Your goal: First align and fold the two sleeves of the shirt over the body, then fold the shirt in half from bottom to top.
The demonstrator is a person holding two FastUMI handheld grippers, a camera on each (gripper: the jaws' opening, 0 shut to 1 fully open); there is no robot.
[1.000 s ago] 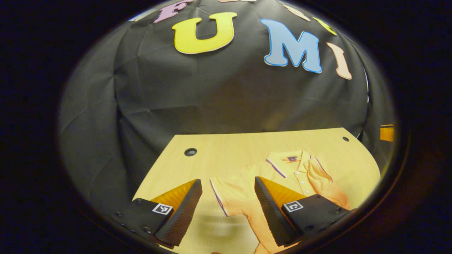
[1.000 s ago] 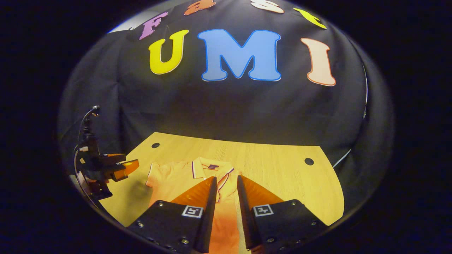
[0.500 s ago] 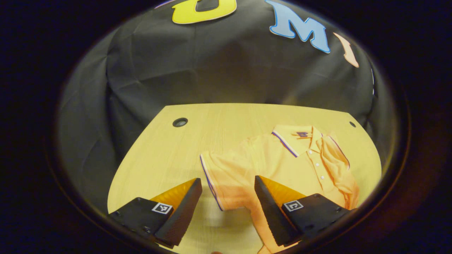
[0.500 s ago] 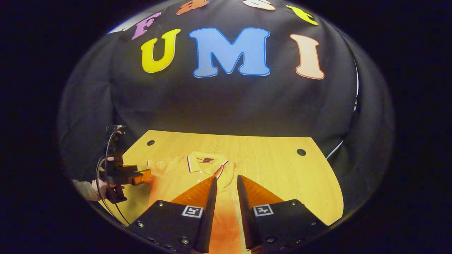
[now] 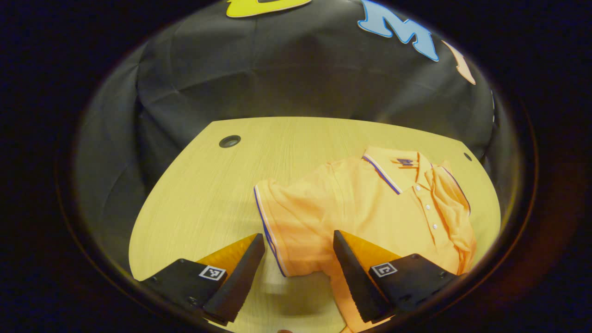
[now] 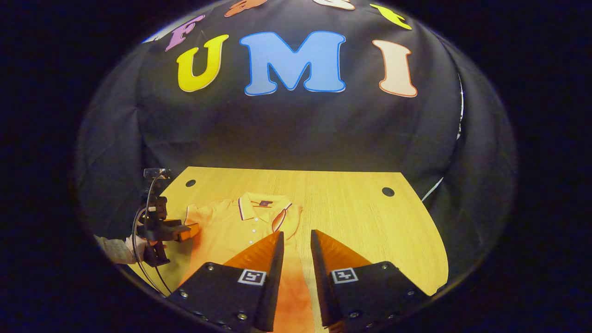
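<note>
Cloth-walled booth [image 6: 296, 134], wooden table [image 6: 351, 208]

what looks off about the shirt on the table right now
The shirt lies uneven: one sleeve is already folded over its buttons, bunched and wrinkled, while the other sleeve is spread flat on the table.

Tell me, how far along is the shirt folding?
One sleeve already lies folded over the orange shirt, on the side beside the button placket. In hand: the left gripper, fingers apart, sits at the other sleeve, which still spreads flat on the table. The right gripper hangs over the shirt's lower edge, holding nothing. Left: fold that sleeve, then bottom to top.
</note>
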